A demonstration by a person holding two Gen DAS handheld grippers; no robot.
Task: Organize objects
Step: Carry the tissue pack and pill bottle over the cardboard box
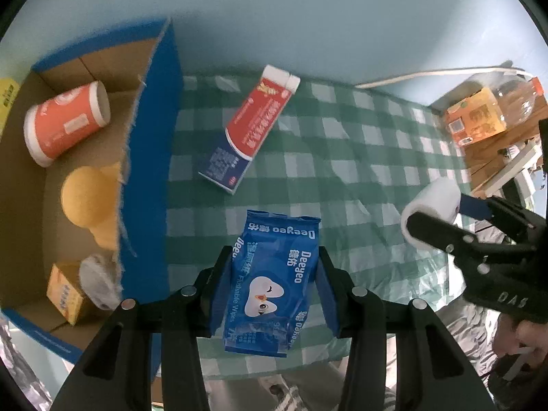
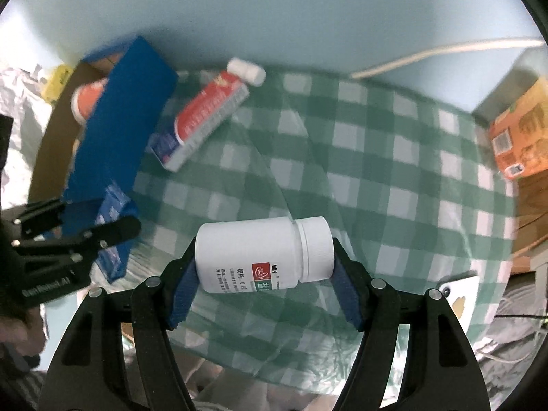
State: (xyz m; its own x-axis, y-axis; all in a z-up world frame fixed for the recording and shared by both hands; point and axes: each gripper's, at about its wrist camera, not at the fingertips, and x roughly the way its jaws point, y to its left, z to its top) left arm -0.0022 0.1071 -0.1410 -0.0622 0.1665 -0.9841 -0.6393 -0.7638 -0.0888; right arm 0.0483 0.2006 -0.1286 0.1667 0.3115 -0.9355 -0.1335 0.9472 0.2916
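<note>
Low centre of my left view, the left gripper [image 1: 274, 294] pinches the blue wipes pack [image 1: 274, 284] across its soft, crinkly sides; I judge it light but squashy, best held mid-body. Low centre of the right view, my right gripper [image 2: 265, 274] clamps the white pill bottle [image 2: 263, 253] end to end: rigid, slick. The cardboard box [image 1: 150, 157] waits at left.
</note>
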